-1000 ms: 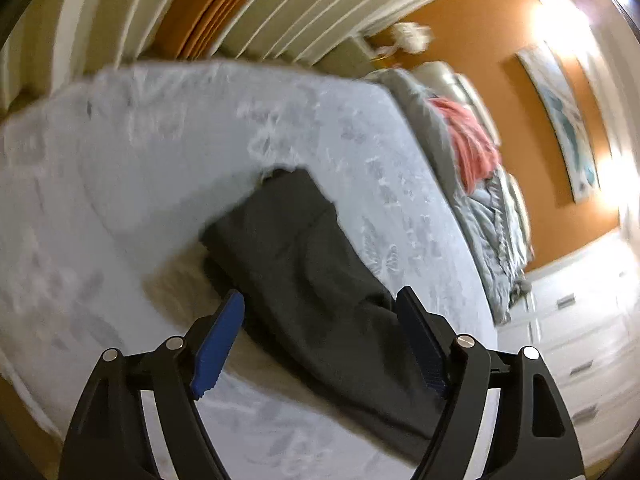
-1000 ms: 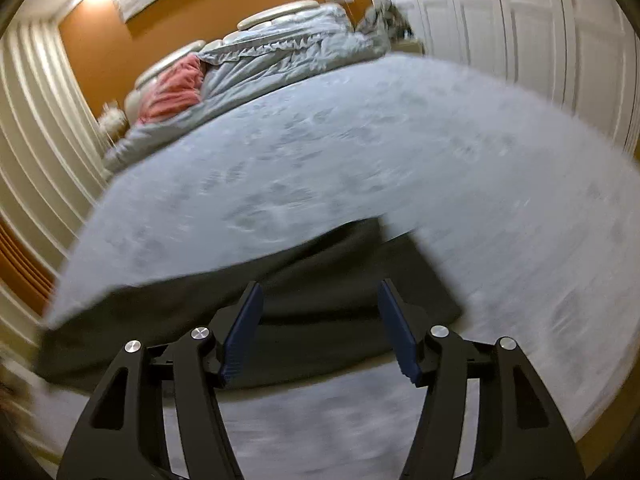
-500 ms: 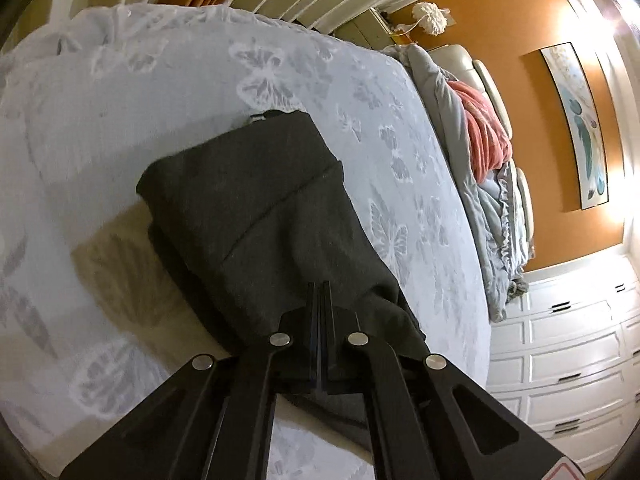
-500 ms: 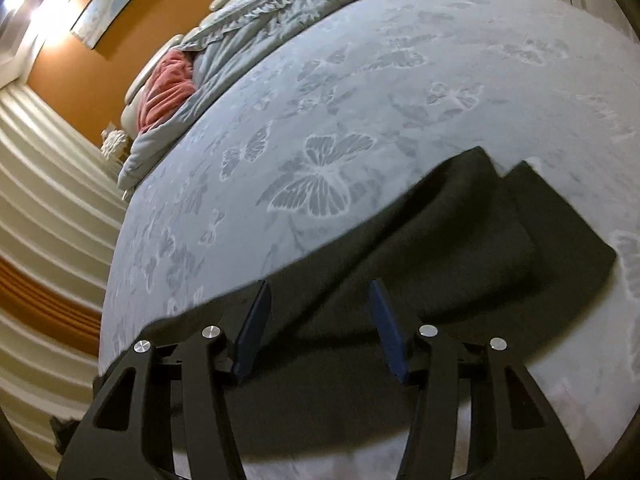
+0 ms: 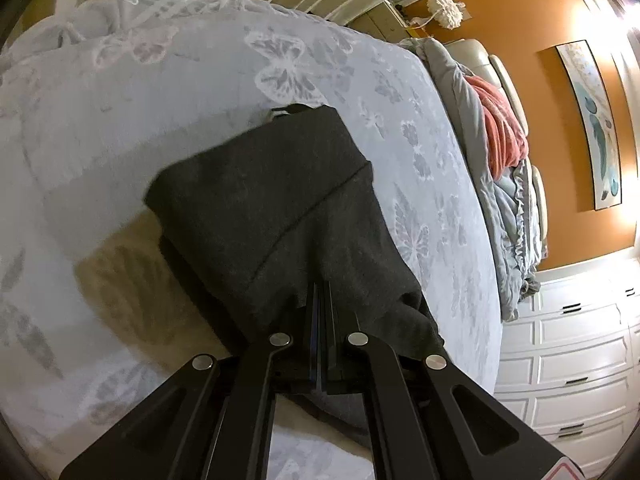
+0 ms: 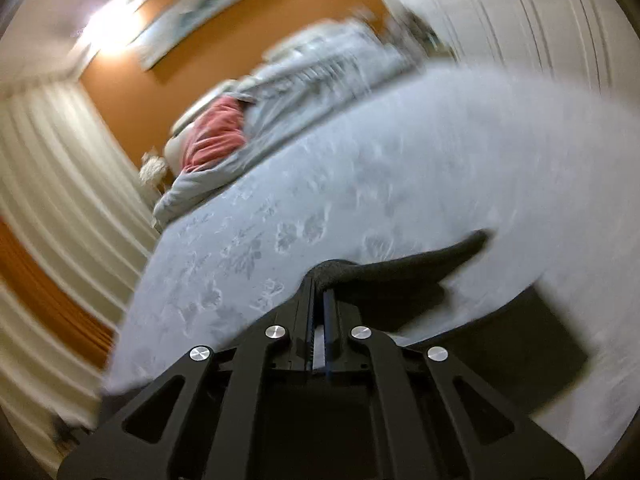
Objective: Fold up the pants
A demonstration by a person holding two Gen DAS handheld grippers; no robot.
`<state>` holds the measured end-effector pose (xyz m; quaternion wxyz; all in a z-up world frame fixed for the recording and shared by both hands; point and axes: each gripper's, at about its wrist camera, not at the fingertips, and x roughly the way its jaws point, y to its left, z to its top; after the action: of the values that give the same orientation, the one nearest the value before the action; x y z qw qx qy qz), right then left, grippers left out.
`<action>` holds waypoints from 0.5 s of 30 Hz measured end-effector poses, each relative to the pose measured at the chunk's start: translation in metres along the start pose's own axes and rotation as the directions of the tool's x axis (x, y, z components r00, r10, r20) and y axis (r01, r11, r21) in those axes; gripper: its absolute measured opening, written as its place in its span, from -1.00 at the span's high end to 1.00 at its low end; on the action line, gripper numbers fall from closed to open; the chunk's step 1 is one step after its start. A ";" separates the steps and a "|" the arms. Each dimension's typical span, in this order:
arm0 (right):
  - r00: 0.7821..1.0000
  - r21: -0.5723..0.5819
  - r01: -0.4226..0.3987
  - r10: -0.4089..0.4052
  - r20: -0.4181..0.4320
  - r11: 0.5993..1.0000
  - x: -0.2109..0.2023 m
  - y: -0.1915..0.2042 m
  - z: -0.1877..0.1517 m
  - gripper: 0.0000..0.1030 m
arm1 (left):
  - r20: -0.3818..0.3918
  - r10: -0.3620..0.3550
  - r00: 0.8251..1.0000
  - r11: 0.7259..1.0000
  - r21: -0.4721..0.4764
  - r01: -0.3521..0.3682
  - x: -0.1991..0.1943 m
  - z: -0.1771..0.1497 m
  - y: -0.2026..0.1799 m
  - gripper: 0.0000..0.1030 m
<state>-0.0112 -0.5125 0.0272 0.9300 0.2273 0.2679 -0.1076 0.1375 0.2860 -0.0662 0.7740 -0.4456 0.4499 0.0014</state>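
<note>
dark pants [image 5: 280,216] lie mid-bed [image 5: 120,128] with sheet all round, left hand-held gripper [image 5: 320,300] clamped on them, right hand-held gripper [image 6: 320,292], open earlier, now pinching a raised edge.

I see a grey bedspread [image 5: 168,92] printed with pale butterflies, and I place everything else against it. At its far end a rumpled grey comforter [image 5: 504,216] is heaped, with a coral-pink blanket [image 5: 500,136] lying on top. Behind that heap rises an orange wall [image 5: 560,128] carrying a long framed picture [image 5: 596,120]. Beside the bedspread stand white drawers [image 5: 568,344]. A fluffy white object [image 5: 444,12], perhaps a lamp, sits past its far corner.
</note>
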 end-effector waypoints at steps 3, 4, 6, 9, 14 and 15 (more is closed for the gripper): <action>0.956 0.035 0.126 -0.112 -0.269 0.991 0.045 -0.051 -0.043 0.94 | -0.012 0.029 0.999 1.000 -0.010 -0.029 0.004 -0.002 0.005 1.00; 0.937 0.045 0.145 -0.123 -0.328 0.988 0.055 -0.064 -0.053 0.94 | -0.021 0.033 0.999 0.999 -0.015 -0.033 0.006 -0.003 0.006 1.00; 0.916 0.052 0.142 -0.111 -0.385 0.989 0.064 -0.077 -0.065 0.92 | -0.021 0.049 0.999 0.999 -0.017 -0.049 0.008 -0.006 0.006 1.00; 0.928 0.039 0.131 -0.109 -0.356 0.991 0.055 -0.074 -0.064 0.63 | -0.005 0.064 0.998 0.998 -0.009 -0.064 0.007 -0.010 0.006 1.00; 0.965 0.137 0.138 -0.102 -0.242 0.981 0.055 -0.093 -0.042 -0.34 | -0.012 0.055 0.998 0.998 -0.024 -0.055 0.014 -0.014 0.007 1.00; 0.967 0.199 0.125 -0.075 -0.245 0.972 0.062 -0.103 -0.041 -0.34 | -0.011 0.061 0.998 0.998 -0.020 -0.061 0.015 -0.016 0.008 1.00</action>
<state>-0.0112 -0.5875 -0.0745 0.8554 0.3226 0.3744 -0.1549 0.1323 0.2740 -0.0854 0.7666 -0.4396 0.4673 0.0271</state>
